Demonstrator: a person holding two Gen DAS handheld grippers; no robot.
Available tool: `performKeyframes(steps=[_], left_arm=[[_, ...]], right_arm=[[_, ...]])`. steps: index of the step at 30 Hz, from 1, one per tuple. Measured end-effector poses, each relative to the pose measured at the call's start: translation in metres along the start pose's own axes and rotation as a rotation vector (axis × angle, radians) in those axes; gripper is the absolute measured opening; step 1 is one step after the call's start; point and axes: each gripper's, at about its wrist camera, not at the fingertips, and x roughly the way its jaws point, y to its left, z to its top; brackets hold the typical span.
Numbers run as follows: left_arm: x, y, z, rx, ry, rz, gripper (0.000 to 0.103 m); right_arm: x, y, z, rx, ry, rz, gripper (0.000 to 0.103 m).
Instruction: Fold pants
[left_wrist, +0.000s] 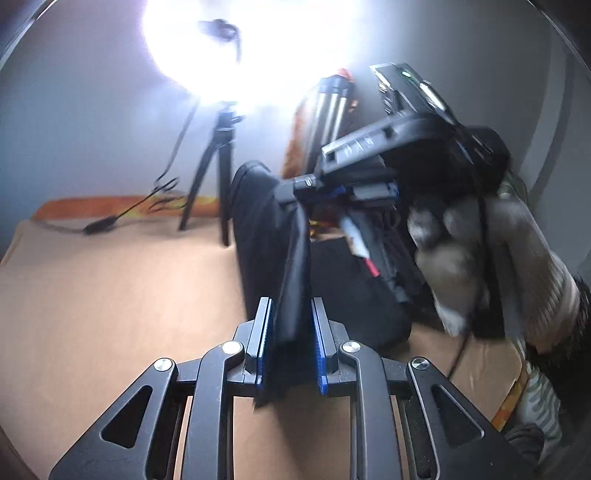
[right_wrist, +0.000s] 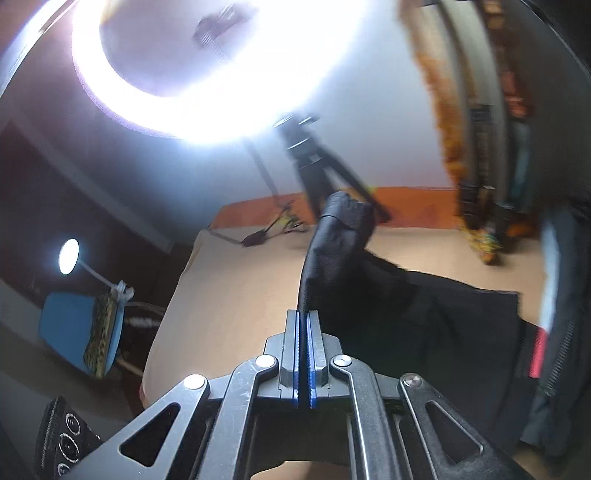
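Nearest the left camera, the left claw (left_wrist: 290, 317) stands narrowly parted with a fold of the black pants (left_wrist: 291, 258) hanging between its blue pads; the cloth seems to touch neither pad firmly, so this corner could slide out and drop. The right claw (right_wrist: 304, 325) is pinched tight on another edge of the pants (right_wrist: 332, 258), lifting it off the tan bed (right_wrist: 229, 280). If only that side holds, the fold would likely come down crooked or bunched. Further along, the rest of the garment lies spread on the bed. Beyond it the tripod (left_wrist: 218, 173) and its cable (left_wrist: 122, 216) stand near, and a swung leg of cloth might snag them.
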Motion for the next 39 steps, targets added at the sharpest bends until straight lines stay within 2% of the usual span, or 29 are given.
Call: performKeyframes(steps=[7,12,14,19,25,31,36,39], left_arm=[[-0.007,-0.017,-0.029,0.065,-0.004,0.018,0.018],[-0.022,-0.034,-0.028,0.115,-0.085,0.037,0.018],[-0.021,-0.036,-0.028,0.138,-0.094,0.038,0.018],[0.015,-0.026,-0.022,0.116,0.01,0.027,0.018],[0.047,-0.036,-0.018,0.185,0.008,0.032,0.018],[0.078,-0.029,-0.016,0.164,0.047,0.03,0.018],[0.104,-0.017,-0.037,0.192,0.177,0.14,0.018],[0.107,-0.01,-0.049,0.194,0.211,0.168,0.018]], right_arm=[[0.036,0.032,0.008,-0.077,0.067,0.001,0.001],[0.053,0.036,0.013,-0.084,0.096,-0.008,0.001],[0.059,0.035,0.014,-0.083,0.108,-0.009,0.001],[0.061,0.036,0.013,-0.094,0.118,-0.005,0.001],[0.055,0.033,0.016,-0.093,0.122,-0.015,0.001],[0.054,0.031,0.017,-0.099,0.129,-0.018,0.001],[0.056,0.029,0.015,-0.092,0.126,-0.018,0.001],[0.059,0.029,0.013,-0.089,0.127,-0.012,0.0]])
